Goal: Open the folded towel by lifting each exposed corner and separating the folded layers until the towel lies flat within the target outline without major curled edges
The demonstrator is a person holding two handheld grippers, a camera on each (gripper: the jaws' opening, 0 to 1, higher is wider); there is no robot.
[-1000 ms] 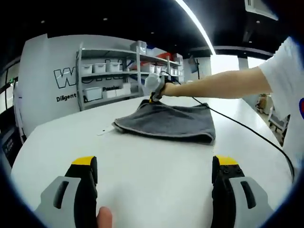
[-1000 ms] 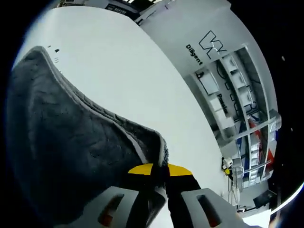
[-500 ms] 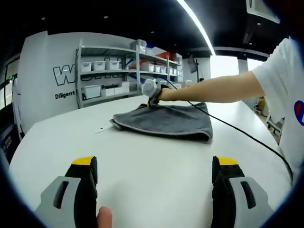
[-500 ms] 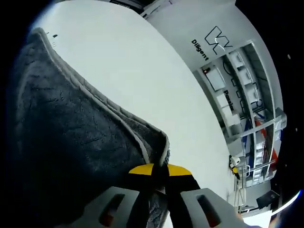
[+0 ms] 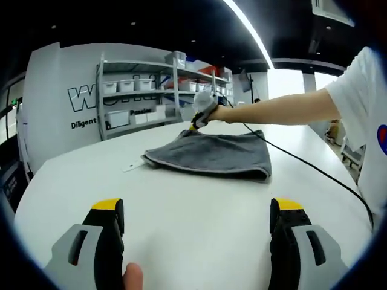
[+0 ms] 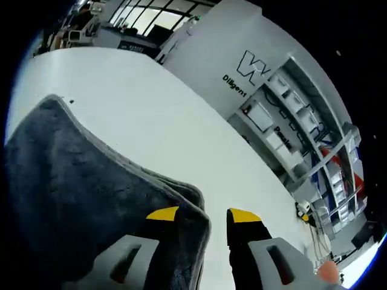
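White tabletop (image 5: 193, 205) spreads across my left gripper view, metal shelving with white bins (image 5: 136, 96) at upper left. Centre frame lies the folded dark grey terry towel (image 5: 211, 154). My left gripper (image 5: 196, 223) hangs open above bare table. My right gripper (image 6: 202, 216) is spread at the towel's far corner, gripping nothing.

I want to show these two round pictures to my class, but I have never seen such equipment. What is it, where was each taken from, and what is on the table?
A person holds a hand-held gripper in each hand, each carrying a forward-looking camera. In the left gripper view, the left hand-held gripper hangs open over the white table, facing a folded grey towel. The person's arm reaches to its far corner with the right hand-held gripper. The right gripper view looks close at that corner; its jaws stand apart, gripping nothing.
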